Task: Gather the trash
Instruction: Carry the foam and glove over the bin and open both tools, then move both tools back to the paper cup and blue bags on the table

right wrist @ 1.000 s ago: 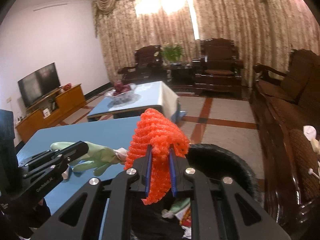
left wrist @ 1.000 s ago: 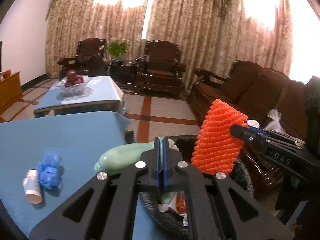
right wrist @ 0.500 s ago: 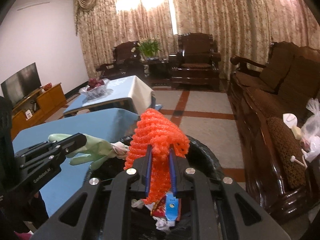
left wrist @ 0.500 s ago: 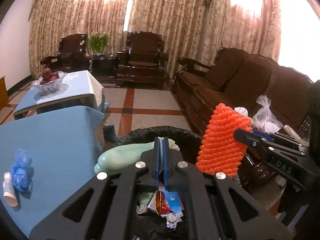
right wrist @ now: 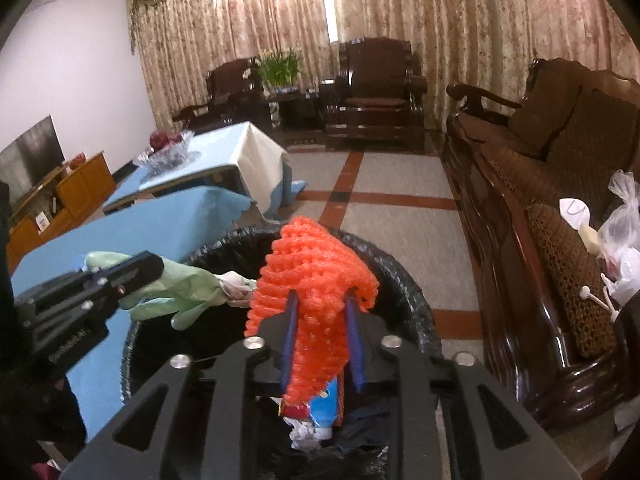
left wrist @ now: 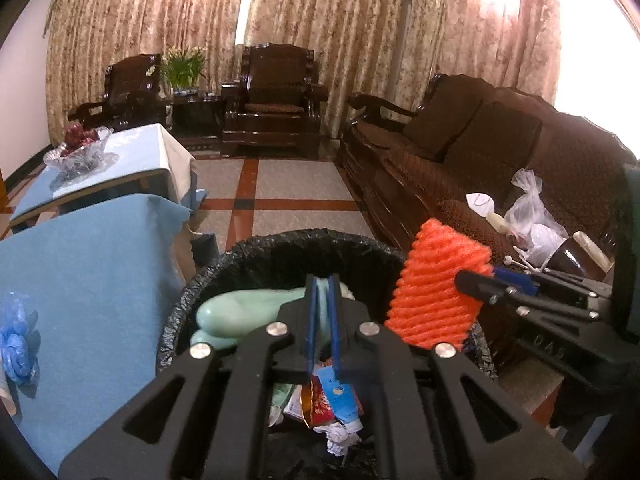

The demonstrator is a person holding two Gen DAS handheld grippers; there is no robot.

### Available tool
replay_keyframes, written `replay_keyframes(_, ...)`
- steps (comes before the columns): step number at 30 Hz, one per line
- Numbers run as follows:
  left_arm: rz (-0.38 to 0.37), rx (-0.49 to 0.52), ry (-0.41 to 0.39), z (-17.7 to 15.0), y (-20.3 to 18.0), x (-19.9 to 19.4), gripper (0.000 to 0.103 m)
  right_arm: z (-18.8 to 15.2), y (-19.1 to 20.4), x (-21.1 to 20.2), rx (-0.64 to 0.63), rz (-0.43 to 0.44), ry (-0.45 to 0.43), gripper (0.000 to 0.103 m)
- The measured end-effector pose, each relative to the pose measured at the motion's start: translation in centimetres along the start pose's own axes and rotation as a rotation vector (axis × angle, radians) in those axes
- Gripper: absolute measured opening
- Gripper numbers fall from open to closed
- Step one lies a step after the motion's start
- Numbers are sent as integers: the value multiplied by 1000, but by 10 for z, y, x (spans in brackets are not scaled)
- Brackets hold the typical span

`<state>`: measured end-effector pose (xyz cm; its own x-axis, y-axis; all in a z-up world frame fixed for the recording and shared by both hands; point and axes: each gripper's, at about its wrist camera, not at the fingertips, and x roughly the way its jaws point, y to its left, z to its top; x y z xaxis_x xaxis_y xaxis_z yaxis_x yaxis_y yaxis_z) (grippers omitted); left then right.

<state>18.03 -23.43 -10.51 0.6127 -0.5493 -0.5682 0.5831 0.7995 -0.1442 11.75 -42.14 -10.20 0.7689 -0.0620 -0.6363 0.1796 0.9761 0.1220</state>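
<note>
My left gripper is shut on a pale green rubber glove and holds it over the black-lined trash bin. My right gripper is shut on an orange foam net sleeve, also over the bin. The glove and left gripper show at the left of the right wrist view. The orange net and right gripper show at the right of the left wrist view. The bin holds wrappers and crumpled paper.
A blue-clothed table stands left of the bin, with crumpled blue plastic on it. A second table with a fruit bowl is behind. A dark sofa with plastic bags is right.
Both grippers have moved from beside the table to over the trash bin, still holding the glove and the orange net. The bin's contents have come into view.
</note>
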Motion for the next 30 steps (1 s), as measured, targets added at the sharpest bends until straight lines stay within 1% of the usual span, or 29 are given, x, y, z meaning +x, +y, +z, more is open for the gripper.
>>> replay_keyframes(1,-2,-3,-6,0,1,-1,12,-2,0,1,-1,-2,6,37)
replay_keyframes(2,0,-2,-10,0,2,-2,16,-4,-1,3,2,-14,19,44)
replay_keyframes(3,4,-1,-11,1,3,-3,29,-5,-2,3,5,-22,25,56)
replay_keyframes(4,15,0,-16,1,3,-4,38,-5,-2,4,8,-31,31,62)
replay_keyframes(5,24,-3,-25,1,5,-7,40,-6,-3,4,11,-40,36,64)
replay_keyframes(6,28,-4,-27,2,7,-9,41,-7,-3,3,12,-46,39,72)
replay_keyframes(7,38,-5,-30,3,12,-12,47,-7,-3,2,12,-53,40,82)
replay_keyframes(8,51,-7,-35,3,15,-15,52,-8,-3,-1,13,-61,31,85)
replay_keyframes(9,65,-11,-41,3,20,-19,62,-8,-2,-5,12,-60,13,90)
replay_keyframes(10,85,-19,-54,3,27,-25,68,-7,-1,-7,10,-59,1,96)
replay_keyframes(11,96,-22,-60,3,32,-29,71,-5,4,-12,5,-58,-16,97)
replay_keyframes(13,129,-34,-70,3,45,-39,82,-3,11,-17,-8,-52,-45,97)
replay_keyframes(15,158,-51,-79,1,59,-51,85,1,22,-23,-16,-29,-75,97)
replay_keyframes(18,213,-76,-89,-2,81,-70,87,6,40,-27,-20,16,-102,97)
replay_keyframes(19,242,-88,-94,-5,92,-80,88,9,47,-27,-27,32,-108,97)
replay_keyframes(22,308,-108,-109,-11,115,-103,89,13,75,-27,-61,76,-124,97)
replay_keyframes(24,362,-124,-116,-17,132,-119,89,17,97,-25,-84,121,-132,97)
replay_keyframes(27,465,-153,-124,-27,164,-145,89,19,131,-19,-122,181,-140,97)
replay_keyframes(30,536,-178,-127,-36,189,-166,89,20,162,-11,-150,235,-141,97)
